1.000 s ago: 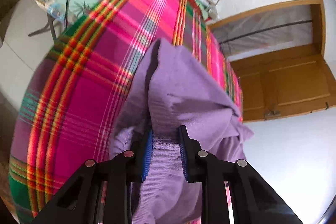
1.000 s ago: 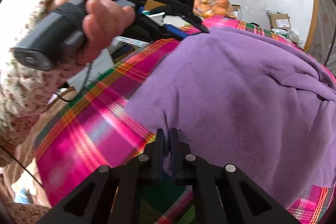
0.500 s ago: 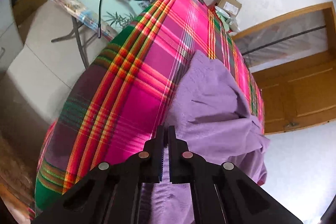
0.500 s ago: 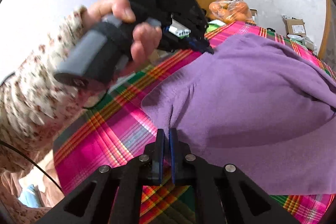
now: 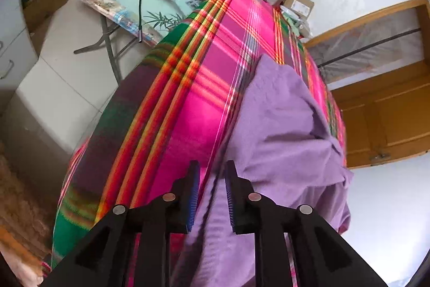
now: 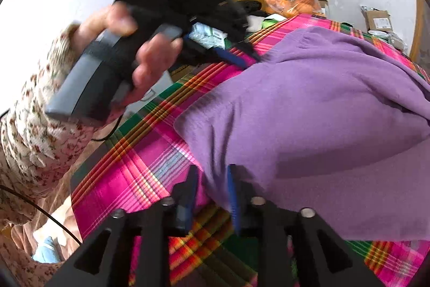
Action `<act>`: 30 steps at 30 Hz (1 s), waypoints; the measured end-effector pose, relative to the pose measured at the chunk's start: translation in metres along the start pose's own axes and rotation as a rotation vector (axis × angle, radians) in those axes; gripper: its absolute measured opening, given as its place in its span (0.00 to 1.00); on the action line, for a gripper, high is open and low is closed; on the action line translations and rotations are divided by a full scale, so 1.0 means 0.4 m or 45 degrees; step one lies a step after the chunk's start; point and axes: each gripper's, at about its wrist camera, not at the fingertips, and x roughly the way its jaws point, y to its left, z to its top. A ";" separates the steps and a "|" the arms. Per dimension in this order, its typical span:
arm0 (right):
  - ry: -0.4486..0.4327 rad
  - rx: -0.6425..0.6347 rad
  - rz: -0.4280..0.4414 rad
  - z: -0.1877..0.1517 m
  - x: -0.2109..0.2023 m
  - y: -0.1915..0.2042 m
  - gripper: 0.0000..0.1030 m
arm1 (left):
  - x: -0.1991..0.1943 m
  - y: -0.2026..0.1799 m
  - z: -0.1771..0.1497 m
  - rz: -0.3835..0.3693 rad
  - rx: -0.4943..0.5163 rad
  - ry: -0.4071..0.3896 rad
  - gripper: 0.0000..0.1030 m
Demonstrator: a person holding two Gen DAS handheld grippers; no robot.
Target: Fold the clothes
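**Both claws let go of the purple garment**

In the right wrist view, the right claw [image 6: 210, 188] is opening; half a second ago it was pinched shut at the edge of the purple garment [image 6: 309, 109], and now the cloth's near edge lies loose between the parted pads. The left claw [image 5: 211, 184] is opening too, the garment's hem between its jaws, unpressed. The garment lies bunched on the plaid-covered surface [image 5: 204, 88]. This fold looks laid down; a fresh grip probably comes next.
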 end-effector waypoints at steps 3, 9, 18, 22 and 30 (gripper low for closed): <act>-0.043 0.026 -0.025 -0.019 -0.049 -0.030 0.27 | -0.028 0.020 -0.038 0.003 -0.001 0.005 0.25; -0.154 0.272 -0.245 -0.103 -0.207 -0.187 0.29 | -0.087 0.064 -0.128 0.001 -0.049 -0.011 0.42; -0.302 0.842 -0.453 -0.258 -0.362 -0.469 0.35 | -0.121 0.083 -0.222 -0.040 -0.092 -0.035 0.45; -0.339 0.912 -0.443 -0.282 -0.378 -0.507 0.42 | -0.123 0.075 -0.246 -0.048 -0.087 -0.031 0.49; -0.427 1.010 -0.327 -0.301 -0.392 -0.571 0.47 | -0.120 0.096 -0.292 -0.187 -0.255 0.006 0.55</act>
